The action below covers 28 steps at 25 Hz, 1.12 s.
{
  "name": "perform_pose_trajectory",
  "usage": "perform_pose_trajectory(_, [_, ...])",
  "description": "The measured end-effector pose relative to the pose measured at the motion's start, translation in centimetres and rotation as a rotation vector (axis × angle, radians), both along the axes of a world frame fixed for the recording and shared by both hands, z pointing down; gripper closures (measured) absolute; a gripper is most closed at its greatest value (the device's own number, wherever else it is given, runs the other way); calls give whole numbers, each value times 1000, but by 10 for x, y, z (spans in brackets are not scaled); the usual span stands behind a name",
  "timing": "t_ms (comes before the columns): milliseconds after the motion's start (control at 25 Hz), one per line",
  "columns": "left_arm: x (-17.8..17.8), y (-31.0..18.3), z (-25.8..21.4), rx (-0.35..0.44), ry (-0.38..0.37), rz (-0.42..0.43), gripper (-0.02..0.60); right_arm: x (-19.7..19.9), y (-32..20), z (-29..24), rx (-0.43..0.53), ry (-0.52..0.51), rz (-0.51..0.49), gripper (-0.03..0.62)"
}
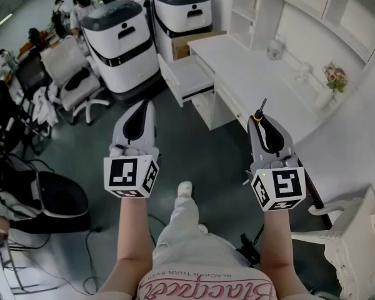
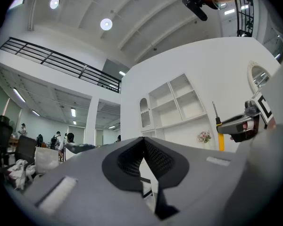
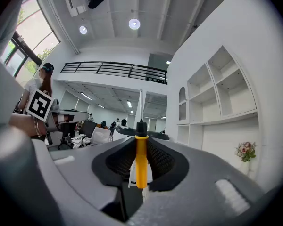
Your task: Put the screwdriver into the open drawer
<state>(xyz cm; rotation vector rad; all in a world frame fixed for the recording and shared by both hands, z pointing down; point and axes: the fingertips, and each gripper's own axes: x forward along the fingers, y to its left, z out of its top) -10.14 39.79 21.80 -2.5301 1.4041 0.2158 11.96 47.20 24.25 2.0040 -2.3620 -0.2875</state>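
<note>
The screwdriver [image 1: 259, 114] has a yellow handle and a black shaft. My right gripper [image 1: 261, 120] is shut on it, and the shaft pokes out past the jaw tips. In the right gripper view the yellow handle [image 3: 140, 161] stands upright between the black pads of the right gripper [image 3: 140, 141]. My left gripper [image 1: 148, 106] is shut with nothing in it, and its pads [image 2: 132, 159] meet at the tip. The left gripper view also catches the screwdriver [image 2: 221, 139] at the right. The open drawer [image 1: 186, 77] juts out of the white desk [image 1: 250, 74], well ahead of both grippers, which hang over the grey floor.
Two white machines [image 1: 122, 39] stand behind the drawer, with a cardboard box [image 1: 190, 42] beside them. An office chair [image 1: 75, 83] stands at the left and a black bin [image 1: 56, 199] nearer me. A flower vase [image 1: 334, 77] and a glass jar [image 1: 275, 47] stand on the desk. A white chair [image 1: 356, 230] is at my right.
</note>
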Motion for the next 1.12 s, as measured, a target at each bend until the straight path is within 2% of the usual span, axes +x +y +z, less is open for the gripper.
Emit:
perform_pose_trajectory(360, [18,-21,-2,1,-6,27,566,9,-22,1,-14,-5,-7,522])
perform_pose_trajectory(560, [14,-46,4,-9,-4,23,566,3,-51,3,-18,-2,-13,522])
perform_pose_trajectory(1120, [27,-163,20,-54,2,35,566,4,-172,15,-75,-3,-33,522])
